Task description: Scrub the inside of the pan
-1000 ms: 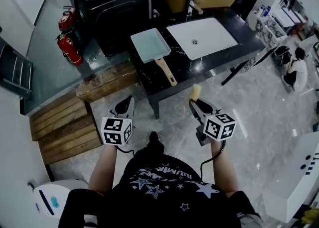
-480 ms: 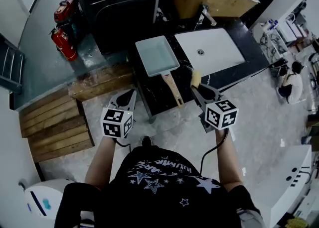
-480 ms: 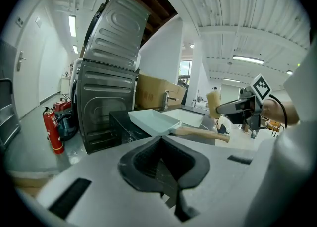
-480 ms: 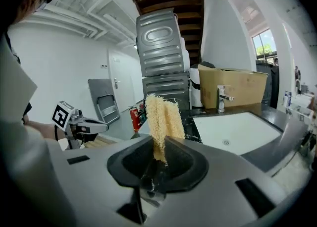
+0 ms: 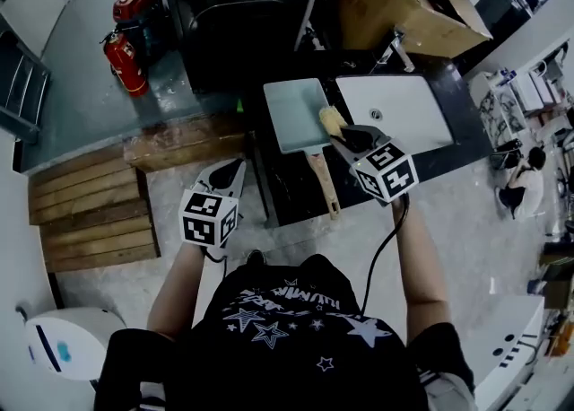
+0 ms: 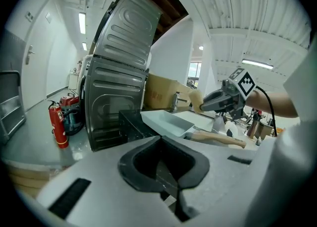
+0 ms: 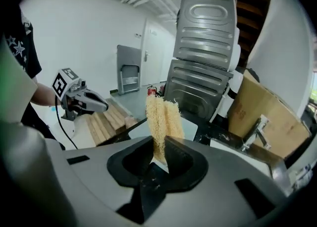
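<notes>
My right gripper is clenched on the one loofah scrubber, held over the one rectangular pan. The pan is on the black counter, left of the sink. My left gripper is empty, jaws seemingly together, near of the counter. Loofah: light, soft, springy. Pan: stiff, probably slides, so I'd steady it by its wooden handle.

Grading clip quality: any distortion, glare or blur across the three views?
Head view: sharp, edges bowed, white sink nearly blown out. Left gripper view: heavy fisheye, dark corners, pan in focus. Right gripper view: same fisheye, loofah scrubber crisp.
</notes>
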The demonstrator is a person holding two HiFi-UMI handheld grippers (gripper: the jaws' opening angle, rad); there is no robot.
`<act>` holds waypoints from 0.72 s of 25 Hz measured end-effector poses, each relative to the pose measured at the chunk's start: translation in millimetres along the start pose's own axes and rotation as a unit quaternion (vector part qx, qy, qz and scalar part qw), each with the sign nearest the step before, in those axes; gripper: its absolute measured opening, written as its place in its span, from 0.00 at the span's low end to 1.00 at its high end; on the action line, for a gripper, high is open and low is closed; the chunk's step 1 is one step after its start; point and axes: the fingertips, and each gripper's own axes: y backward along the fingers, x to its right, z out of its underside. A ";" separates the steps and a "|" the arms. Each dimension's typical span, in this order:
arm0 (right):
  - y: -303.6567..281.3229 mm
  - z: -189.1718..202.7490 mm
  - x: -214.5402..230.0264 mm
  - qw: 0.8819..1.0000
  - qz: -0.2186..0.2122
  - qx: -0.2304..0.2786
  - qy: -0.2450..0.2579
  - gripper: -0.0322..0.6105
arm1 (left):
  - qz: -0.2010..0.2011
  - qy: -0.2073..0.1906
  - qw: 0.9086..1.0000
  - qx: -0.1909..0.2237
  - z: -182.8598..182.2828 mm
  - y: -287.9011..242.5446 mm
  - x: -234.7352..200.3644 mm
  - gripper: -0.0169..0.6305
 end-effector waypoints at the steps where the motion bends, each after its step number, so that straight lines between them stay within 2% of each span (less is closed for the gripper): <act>1: -8.7 -2.7 4.0 1.000 -0.007 -0.008 0.018 0.16 | -0.006 0.001 1.000 0.000 0.6 -0.3 -1.7 0.04; 4: -35.7 -10.6 11.5 0.996 -0.040 -0.030 0.075 0.16 | -0.029 0.000 1.000 -0.003 2.9 0.0 -4.8 0.04; 6: -55.6 -14.2 14.0 0.989 -0.065 -0.050 0.124 0.16 | -0.052 0.012 0.999 -0.004 5.5 2.2 -6.3 0.04; 10: -88.8 -13.0 18.4 0.966 -0.107 -0.097 0.213 0.16 | -0.079 0.047 0.996 -0.004 8.5 4.2 2.7 0.04; 14: -116.0 -10.0 23.4 0.940 -0.140 -0.123 0.287 0.16 | -0.108 0.057 0.992 -0.009 12.7 1.4 18.6 0.04; 18: -137.5 -5.1 30.6 0.921 -0.159 -0.143 0.325 0.15 | -0.145 0.055 0.988 0.004 9.9 -1.6 30.6 0.04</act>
